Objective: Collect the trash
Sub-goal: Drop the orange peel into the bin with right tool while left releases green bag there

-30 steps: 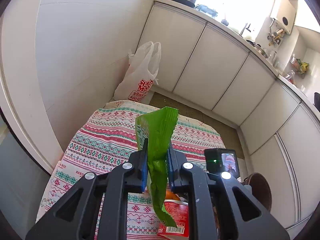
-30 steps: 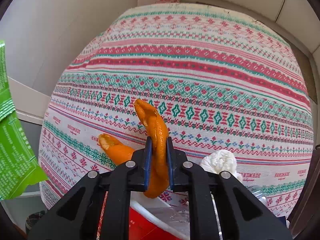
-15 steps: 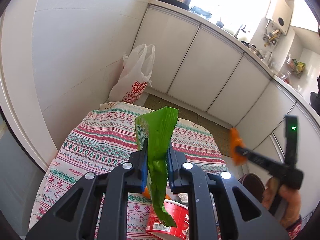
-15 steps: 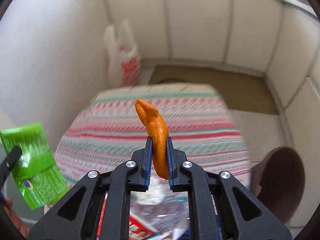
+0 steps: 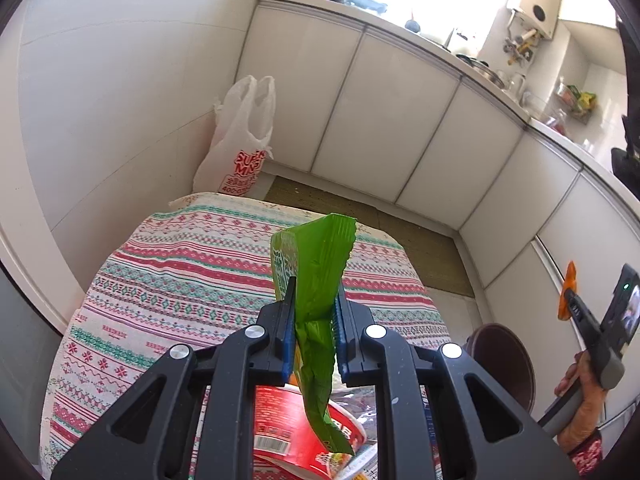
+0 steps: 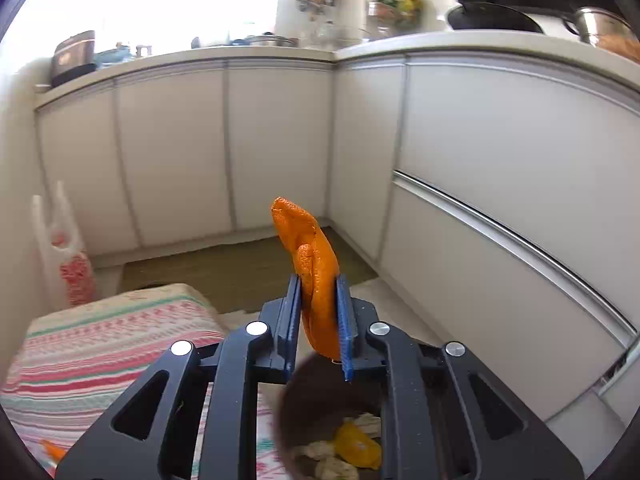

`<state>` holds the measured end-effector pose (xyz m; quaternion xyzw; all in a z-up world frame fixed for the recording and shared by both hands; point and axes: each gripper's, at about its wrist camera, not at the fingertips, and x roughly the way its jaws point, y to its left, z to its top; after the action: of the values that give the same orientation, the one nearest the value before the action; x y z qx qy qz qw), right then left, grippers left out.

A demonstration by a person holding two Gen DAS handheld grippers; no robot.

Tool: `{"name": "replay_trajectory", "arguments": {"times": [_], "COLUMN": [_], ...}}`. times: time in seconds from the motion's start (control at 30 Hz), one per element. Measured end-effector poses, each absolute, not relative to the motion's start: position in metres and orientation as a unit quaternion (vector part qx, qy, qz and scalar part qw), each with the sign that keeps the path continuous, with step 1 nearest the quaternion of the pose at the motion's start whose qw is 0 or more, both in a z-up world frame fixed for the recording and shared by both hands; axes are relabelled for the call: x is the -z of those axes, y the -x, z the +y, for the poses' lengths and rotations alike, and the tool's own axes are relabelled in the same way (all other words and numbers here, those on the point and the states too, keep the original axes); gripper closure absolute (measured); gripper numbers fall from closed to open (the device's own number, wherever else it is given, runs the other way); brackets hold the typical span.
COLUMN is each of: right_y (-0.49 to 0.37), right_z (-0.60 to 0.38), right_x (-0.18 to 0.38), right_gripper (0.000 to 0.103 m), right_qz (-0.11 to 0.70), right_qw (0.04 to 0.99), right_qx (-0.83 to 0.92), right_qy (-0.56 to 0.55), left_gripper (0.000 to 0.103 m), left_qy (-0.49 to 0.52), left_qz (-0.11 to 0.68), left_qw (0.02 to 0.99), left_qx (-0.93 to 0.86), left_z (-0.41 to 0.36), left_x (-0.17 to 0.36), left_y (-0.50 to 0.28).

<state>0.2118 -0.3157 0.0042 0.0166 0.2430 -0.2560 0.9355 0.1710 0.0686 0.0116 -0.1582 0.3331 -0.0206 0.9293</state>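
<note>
While I stand in the kitchen, the white cabinets (image 6: 280, 152) fill the background, and the worktop (image 5: 192, 280) with its striped patterned cloth is below my left side. A white plastic bag (image 5: 240, 140) leans at the wall behind the worktop. A brown bin (image 6: 320, 396) is directly under my right hand-held gripper (image 6: 319, 316), and some yellow and pale trash lies inside it. A red instant noodle cup (image 5: 280, 432) lies on the worktop near me. My left hand-held gripper (image 5: 314, 320) pinches a green wrapper (image 5: 316, 276) above the worktop. My right one pinches an orange peel (image 6: 316, 276), which is held upright over the bin.
</note>
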Motion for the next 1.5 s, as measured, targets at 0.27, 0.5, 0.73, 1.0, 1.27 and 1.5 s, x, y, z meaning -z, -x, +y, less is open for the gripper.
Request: {"name": "replay_trajectory", "arguments": {"times": [0.27,0.5,0.73,1.0,1.27,1.5], "right_y": [-0.172,-0.116,-0.057,-0.042,-0.044,-0.058], "right_z": [-0.346,-0.387,-0.46,-0.505,-0.517,-0.515], "right_x": [0.003,-0.034,-0.034,-0.017,-0.004,-0.001], "right_gripper": [0.015,0.007,0.007,0.007,0.007,0.007], "right_qz": [0.2,0.157,0.177,0.188,0.209,0.226], "right_qw": [0.924,0.897,0.857,0.83,0.817,0.819], "right_qx": [0.326,0.411,0.458,0.482,0.477,0.467], "right_qy": [-0.001,-0.041,-0.156,-0.206,-0.248,-0.244], "left_gripper": [0.087,0.087,0.087,0.087,0.085,0.072], "left_qy": [0.131,0.089,0.069,0.022,-0.008,0.001], "left_qz": [0.331,0.304,0.282,0.3,0.347,0.385], "left_qw": [0.933,0.939,0.933,0.915,0.899,0.886], "left_qx": [0.059,0.13,0.214,0.268,0.266,0.258], "left_z": [0.02,-0.057,-0.165,-0.278,-0.339,-0.349], "left_x": [-0.01,-0.021,-0.05,-0.048,-0.013,0.009], "left_y": [-0.167,-0.158,-0.169,-0.183,-0.21,-0.227]}}
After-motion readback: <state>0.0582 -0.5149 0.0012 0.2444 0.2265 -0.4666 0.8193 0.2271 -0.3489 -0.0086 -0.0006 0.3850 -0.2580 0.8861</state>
